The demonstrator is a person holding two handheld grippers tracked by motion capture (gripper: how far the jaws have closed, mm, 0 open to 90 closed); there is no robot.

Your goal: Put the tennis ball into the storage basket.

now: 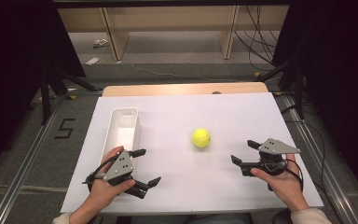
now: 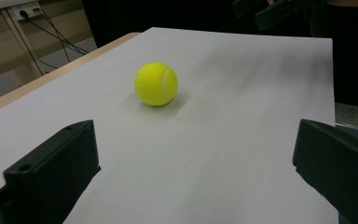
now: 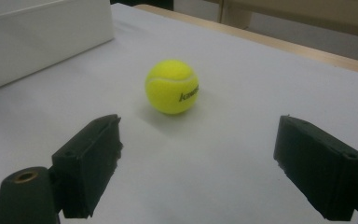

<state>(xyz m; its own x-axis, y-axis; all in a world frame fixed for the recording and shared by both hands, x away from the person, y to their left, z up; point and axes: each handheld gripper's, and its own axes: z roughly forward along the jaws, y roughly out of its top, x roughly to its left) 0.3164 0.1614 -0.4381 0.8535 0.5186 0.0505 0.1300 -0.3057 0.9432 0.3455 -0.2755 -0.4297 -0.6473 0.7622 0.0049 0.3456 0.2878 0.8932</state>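
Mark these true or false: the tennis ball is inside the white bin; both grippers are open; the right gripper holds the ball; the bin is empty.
1. The tennis ball is inside the white bin. False: it lies on the white sheet, apart from the bin.
2. The left gripper and right gripper are both open. True.
3. The right gripper holds the ball. False: its jaws are apart, short of the ball.
4. The bin is empty. True.

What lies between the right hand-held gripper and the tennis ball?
Nothing: bare white sheet separates the right hand-held gripper from the tennis ball, seen in the right gripper view.
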